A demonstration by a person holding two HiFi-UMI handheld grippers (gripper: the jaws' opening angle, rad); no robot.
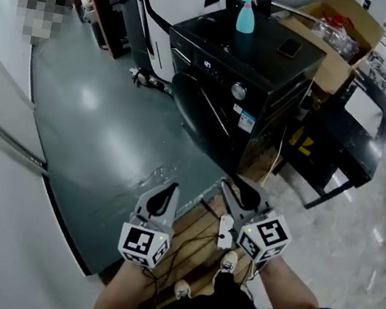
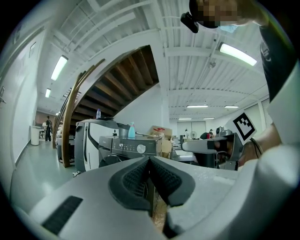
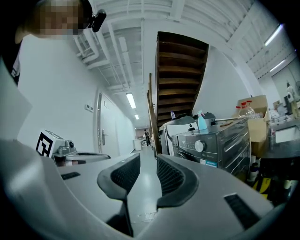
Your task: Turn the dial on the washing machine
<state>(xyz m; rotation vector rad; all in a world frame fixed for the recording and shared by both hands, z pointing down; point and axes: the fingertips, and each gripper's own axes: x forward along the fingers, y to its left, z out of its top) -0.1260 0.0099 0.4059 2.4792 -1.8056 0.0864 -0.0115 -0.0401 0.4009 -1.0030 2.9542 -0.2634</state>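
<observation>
Head view: we see the black washing machine [image 1: 224, 63] standing on the floor ahead, well apart from both tools. Its dial [image 1: 239, 91] is the round silver knob on the front control panel, above the door. A teal spray bottle [image 1: 246, 15] and a phone [image 1: 289, 48] sit on the machine's top. There is a cardboard box [image 1: 347, 37] behind it and a white appliance [image 1: 177, 14] to its left. Both tools are low in the frame over a wooden pallet [image 1: 190, 235]. The left tool [image 1: 170, 189] and right tool [image 1: 234, 188] both point toward the machine and touch nothing.

Left gripper view: the left tool's jaws are pressed together, pads touching, with nothing held. Past the tips we see the washing machine with the dial on its panel and the spray bottle on top. The right tool's marker cube [image 2: 244, 125] shows at the right.

Right gripper view: the right tool's jaws stand apart with a clear gap. Nothing is between them; only the grey floor [image 3: 143, 187] shows through. The washing machine is to the right of the jaws, dial facing us, not touched. A wooden staircase [image 3: 180, 75] rises behind.
</observation>
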